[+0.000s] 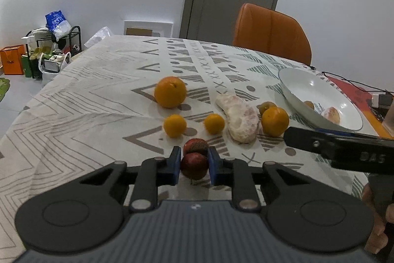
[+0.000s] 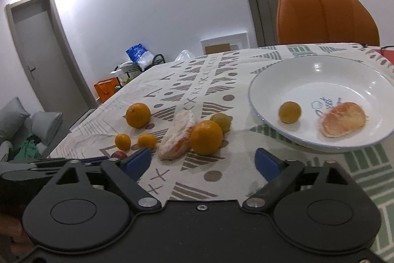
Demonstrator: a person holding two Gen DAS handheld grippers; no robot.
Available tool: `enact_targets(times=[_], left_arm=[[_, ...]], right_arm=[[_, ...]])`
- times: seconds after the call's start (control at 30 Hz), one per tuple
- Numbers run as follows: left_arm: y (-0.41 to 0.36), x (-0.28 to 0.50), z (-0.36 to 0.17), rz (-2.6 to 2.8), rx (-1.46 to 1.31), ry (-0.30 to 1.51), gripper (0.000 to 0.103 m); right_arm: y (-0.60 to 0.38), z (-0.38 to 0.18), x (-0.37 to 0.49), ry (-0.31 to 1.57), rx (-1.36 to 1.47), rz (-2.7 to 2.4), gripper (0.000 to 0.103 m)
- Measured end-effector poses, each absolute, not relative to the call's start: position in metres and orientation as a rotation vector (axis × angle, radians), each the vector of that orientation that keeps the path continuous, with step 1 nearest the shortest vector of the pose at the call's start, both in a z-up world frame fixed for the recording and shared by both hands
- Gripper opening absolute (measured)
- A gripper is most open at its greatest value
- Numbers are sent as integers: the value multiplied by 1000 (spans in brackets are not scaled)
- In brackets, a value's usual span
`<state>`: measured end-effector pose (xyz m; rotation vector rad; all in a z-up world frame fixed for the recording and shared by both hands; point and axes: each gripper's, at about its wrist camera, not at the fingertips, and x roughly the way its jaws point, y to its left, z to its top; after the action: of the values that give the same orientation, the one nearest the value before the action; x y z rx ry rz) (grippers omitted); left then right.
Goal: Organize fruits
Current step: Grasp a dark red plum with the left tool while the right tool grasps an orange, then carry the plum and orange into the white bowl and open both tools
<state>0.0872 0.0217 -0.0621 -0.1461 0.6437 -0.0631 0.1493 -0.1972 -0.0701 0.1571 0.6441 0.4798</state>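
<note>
Two dark red fruits sit bottom centre of the left wrist view, and the left gripper [image 1: 193, 166] is clamped on the nearer red fruit [image 1: 194, 168], blue pads pressing both sides, with the second red fruit [image 1: 195, 146] touching it just behind. In its own view the right gripper [image 2: 200, 162] hangs with jaws wide apart and only patterned tablecloth [image 2: 197, 189] between them, so plenty of free room there. Further up are two small oranges [image 1: 174, 125], a peeled pomelo chunk [image 1: 240, 120] and a medium orange [image 1: 275, 121] right beside it, then a big orange [image 1: 170, 91] alone. The white bowl [image 2: 266, 80], right of frame, holds a small fruit [image 2: 289, 112] and a peeled segment [image 2: 343, 118], well apart. Table edge falls away at left; an orange chair [image 2: 325, 16] is tucked in at the far edge.
</note>
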Motion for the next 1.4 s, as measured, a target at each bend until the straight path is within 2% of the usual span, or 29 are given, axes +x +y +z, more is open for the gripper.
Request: enact_targets(times=[0.27,0.7,0.77,0.8,1.4], left_arm=[[32,86,-54,-61,-162,624,22],[46,83,-49,-31,-180,606,22],[47,82,-48,-26,-180,603,22],[47,82,-47,-23,-179,602,22],[20,98,-33,-62,-147,570,22]], right_arm=[[-186,-70,157,649,130,474,71],[-171,-75,172,658,82,454,62],[-169,-77,175,665,78,447,38],[-170,-79,176,669,85,442,32],[-204,-51,154,604,121,450,32]])
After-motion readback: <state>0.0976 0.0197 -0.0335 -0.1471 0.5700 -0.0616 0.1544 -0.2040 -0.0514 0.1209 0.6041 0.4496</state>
